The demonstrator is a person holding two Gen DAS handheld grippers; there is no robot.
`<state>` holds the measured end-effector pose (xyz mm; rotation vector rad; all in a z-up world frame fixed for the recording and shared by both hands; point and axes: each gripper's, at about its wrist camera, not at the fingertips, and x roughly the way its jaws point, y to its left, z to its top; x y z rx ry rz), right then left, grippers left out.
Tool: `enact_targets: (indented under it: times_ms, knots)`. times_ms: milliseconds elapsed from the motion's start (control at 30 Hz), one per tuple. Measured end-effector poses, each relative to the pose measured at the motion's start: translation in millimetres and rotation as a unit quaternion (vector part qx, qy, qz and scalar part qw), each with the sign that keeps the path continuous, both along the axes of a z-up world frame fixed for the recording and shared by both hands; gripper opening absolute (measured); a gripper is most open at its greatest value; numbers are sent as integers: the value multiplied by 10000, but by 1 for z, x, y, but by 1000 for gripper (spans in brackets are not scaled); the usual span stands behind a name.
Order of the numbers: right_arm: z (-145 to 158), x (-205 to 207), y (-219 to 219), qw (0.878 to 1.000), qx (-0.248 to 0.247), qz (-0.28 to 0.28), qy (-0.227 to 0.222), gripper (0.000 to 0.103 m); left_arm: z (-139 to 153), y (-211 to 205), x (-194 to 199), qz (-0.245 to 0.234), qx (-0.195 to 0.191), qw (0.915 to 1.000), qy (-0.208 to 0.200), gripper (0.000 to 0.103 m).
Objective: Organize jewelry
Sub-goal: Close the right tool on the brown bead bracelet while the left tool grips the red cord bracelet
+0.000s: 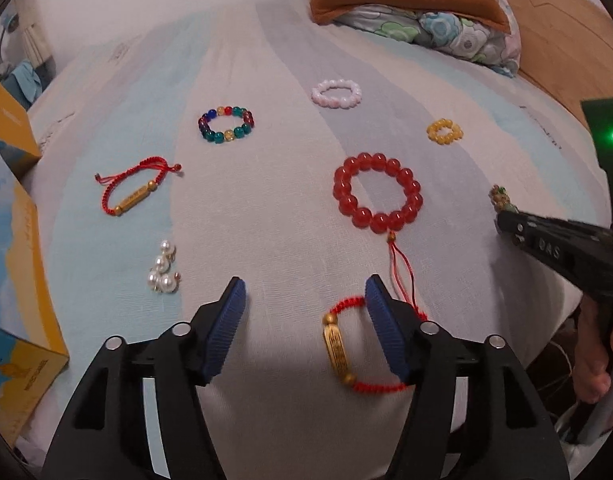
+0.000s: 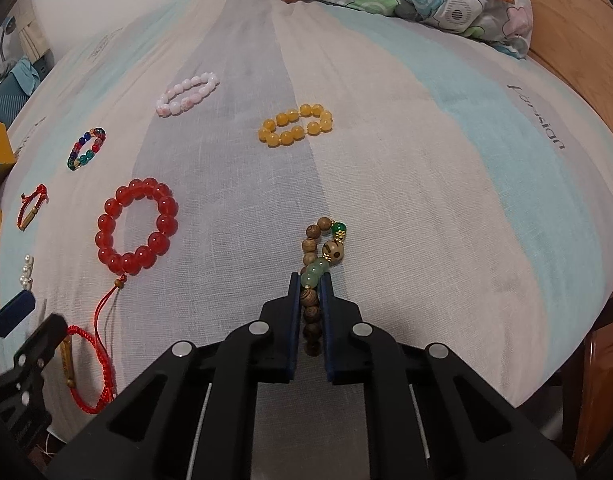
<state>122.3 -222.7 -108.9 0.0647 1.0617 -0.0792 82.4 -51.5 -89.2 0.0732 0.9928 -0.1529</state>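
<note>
With the right gripper (image 2: 309, 286) clamped on the wooden-and-green beaded bracelet (image 2: 322, 254) at 6 o'clock, lift gently, while the left gripper (image 1: 304, 290), jaws apart, should clear the red cord bracelet with gold tube (image 1: 340, 354) at 5 o'clock.

Glossy red glass-like bead bracelet (image 1: 377, 193); matt woven-cloth bedsheet (image 1: 266, 208); grainy wooden-bead bracelet (image 2: 320, 264); ribbed blue rubbery pads (image 1: 226, 332); shiny pearls (image 1: 162, 272).

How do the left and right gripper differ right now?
The left gripper is open with nothing pinched; the right gripper is shut on the wooden bead bracelet. The left has the red cord bracelet lying loose by one finger; the right's bracelet is squeezed narrow. Both point down at the bedsheet.
</note>
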Motion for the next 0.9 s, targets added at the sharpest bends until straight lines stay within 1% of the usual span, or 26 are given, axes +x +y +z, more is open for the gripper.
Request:
enact_targets:
  times_ms: [67,333,400,467,500,567,667,700,900]
  knots:
    - [0,0,0,10000,8,-9,6,9,-2,1,-4,12,-13,10000,74,66]
    - [1,0,-1,10000,11,-11,8,9,-20,-7,-3,-64,236,9995,198,65]
    - [1,0,-1,10000,12,-16,7,9,-22,-6,-3,-28,266,9995,186,59]
    - [1,0,-1,10000,5,-11,4,9,-21,-5,-3,-25,320,9993,179,42]
    - [1,0,-1,10000,0,-6,3,9,-21,-5,-3,-26,331,9993,174,38]
    - [2,0,-1,10000,-4,-4,1,9,-21,-4,-3,-46,397,9991,149,21]
    - [2,0,-1,10000,13,-10,-8,9,-19,0,-2,-63,364,9992,148,12]
    - [2,-1,-1,10000,22,-17,-13,9,-18,1,-2,-76,325,9993,150,11]
    - [3,-2,0,10000,42,-18,-40,9,-9,4,-4,-120,23,9999,110,10]
